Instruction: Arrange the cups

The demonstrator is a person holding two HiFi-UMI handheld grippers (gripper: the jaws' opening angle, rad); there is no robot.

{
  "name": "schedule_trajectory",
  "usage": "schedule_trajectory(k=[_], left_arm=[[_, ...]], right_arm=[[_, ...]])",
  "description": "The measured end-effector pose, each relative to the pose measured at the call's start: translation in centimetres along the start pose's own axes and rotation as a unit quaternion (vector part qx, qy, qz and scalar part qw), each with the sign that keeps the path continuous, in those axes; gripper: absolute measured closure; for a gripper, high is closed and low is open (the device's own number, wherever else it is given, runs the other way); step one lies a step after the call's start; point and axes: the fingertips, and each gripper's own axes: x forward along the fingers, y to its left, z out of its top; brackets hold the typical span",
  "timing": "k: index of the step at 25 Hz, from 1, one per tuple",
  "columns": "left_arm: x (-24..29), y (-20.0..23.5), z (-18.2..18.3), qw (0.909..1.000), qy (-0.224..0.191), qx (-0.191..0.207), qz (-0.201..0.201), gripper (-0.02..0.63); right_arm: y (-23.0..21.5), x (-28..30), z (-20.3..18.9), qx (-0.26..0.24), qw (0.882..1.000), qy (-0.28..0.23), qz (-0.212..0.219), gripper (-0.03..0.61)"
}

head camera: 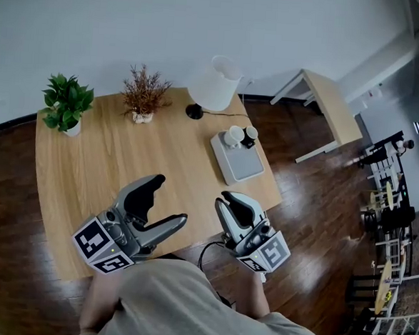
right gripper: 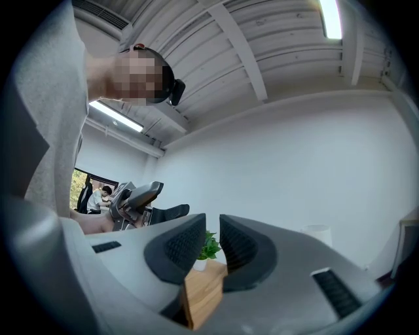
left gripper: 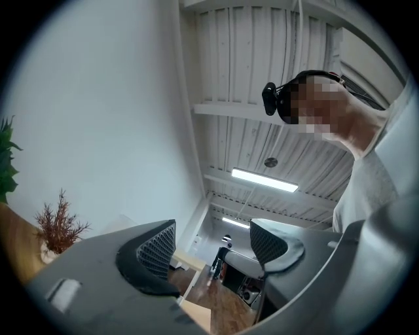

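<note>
Resting on a grey tray [head camera: 241, 167] at the far right part of the wooden bench [head camera: 102, 166] are two cups, a white cup [head camera: 234, 136] and a black cup [head camera: 250, 134], side by side at the tray's far end; whether they touch cannot be told; the tray's near half is bare; one tray, two cups.

Two plants stand along the bench's far edge, a green plant [head camera: 66, 101] in a white pot at the left corner and a dried reddish plant [head camera: 144, 92] further right; one lamp [head camera: 215, 83] with a white shade stands just right of it, near the tray.

Both grippers are held above the bench's near edge, well apart from the cups; the left gripper [head camera: 171, 198] has its jaws wide apart with nothing between them, as the left gripper view confirms [left gripper: 213, 245]; the right gripper [head camera: 225, 199] has its jaws drawn almost together, only a thin slit left, and grips nothing [right gripper: 213, 242]; the green plant and a bench corner show far behind that slit.

The only print in view is the black-and-white square markers on each gripper's cube; no lettering on the cups can be made out.
</note>
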Motion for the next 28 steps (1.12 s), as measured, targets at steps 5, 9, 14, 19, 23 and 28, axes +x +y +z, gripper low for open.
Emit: schedule_trajectory(k=[5,9,14,19,23,28], left_arm=[[0.1,-0.6,0.3,0.9991,-0.018,-0.029,-0.024,0.261],[0.2,-0.8,0.9,0.9979,-0.036,-0.043,-0.034,0.207],[0.2,-1.5,1.3,0.9974,-0.043,-0.026,-0.051,0.235],[0.3,-1.6,1.2,0.9978,-0.043,-0.019,-0.046,0.250],[0.7,-1.6,0.9,0.9985,-0.033,-0.007,-0.043,0.252],[0.6,-1.5,1.0,0.9979,-0.044,-0.014,-0.046,0.272]], right_arm=[[-0.1,-0.2,0.0,0.002,1.000,0.001,-0.004,0.514],[-0.2,-0.4,-0.1,0.004,1.000,0.003,-0.005,0.514],[-0.1,-0.3,0.2,0.002,1.000,-0.001,-0.002,0.514],[0.0,-0.3,0.4,-0.002,1.000,-0.003,-0.001,0.514],[0.2,0.1,0.5,-0.003,1.000,-0.004,0.004,0.514],[0.2,0.3,0.3,-0.004,1.000,-0.002,0.007,0.514]])
